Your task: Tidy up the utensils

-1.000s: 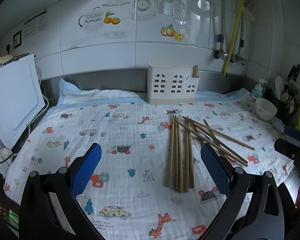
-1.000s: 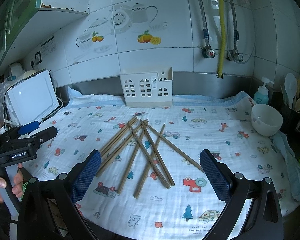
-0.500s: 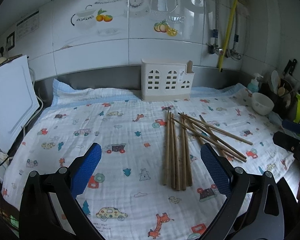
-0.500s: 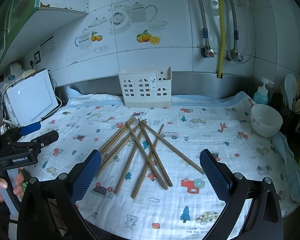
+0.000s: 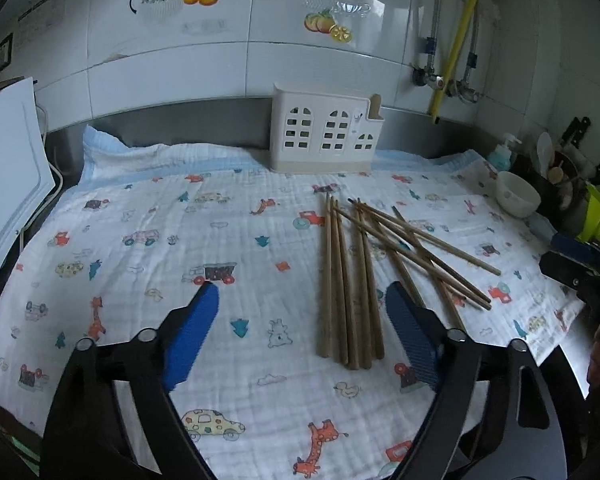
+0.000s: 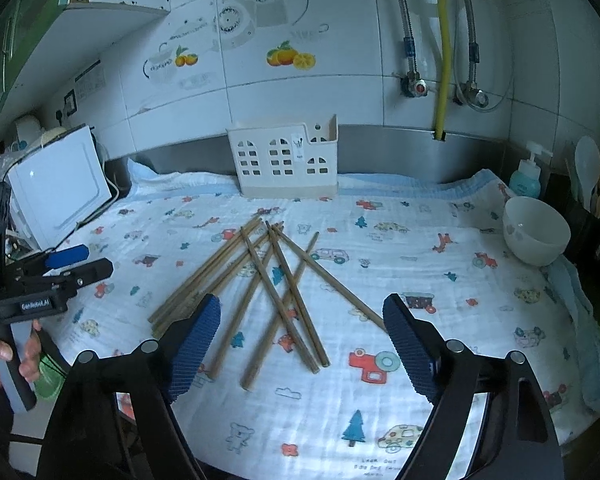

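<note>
Crowding the counter's (image 6: 480,168) right end: a white bowl (image 6: 536,230), a blue soap bottle (image 6: 526,178), spoons in a dark pot (image 6: 590,184); at the left, a white appliance (image 6: 60,192); against the wall, a white house-shaped utensil holder (image 6: 286,162); nothing between it and the wooden chopsticks (image 6: 260,280). Lying loose mid-counter on a cartoon-print cloth (image 6: 420,264); thin, brown, crossing; long axes fanning from near edge toward the holder. Closing, both the left gripper (image 5: 300,330) and right gripper (image 6: 302,338), still spread, gripping nothing.
</note>
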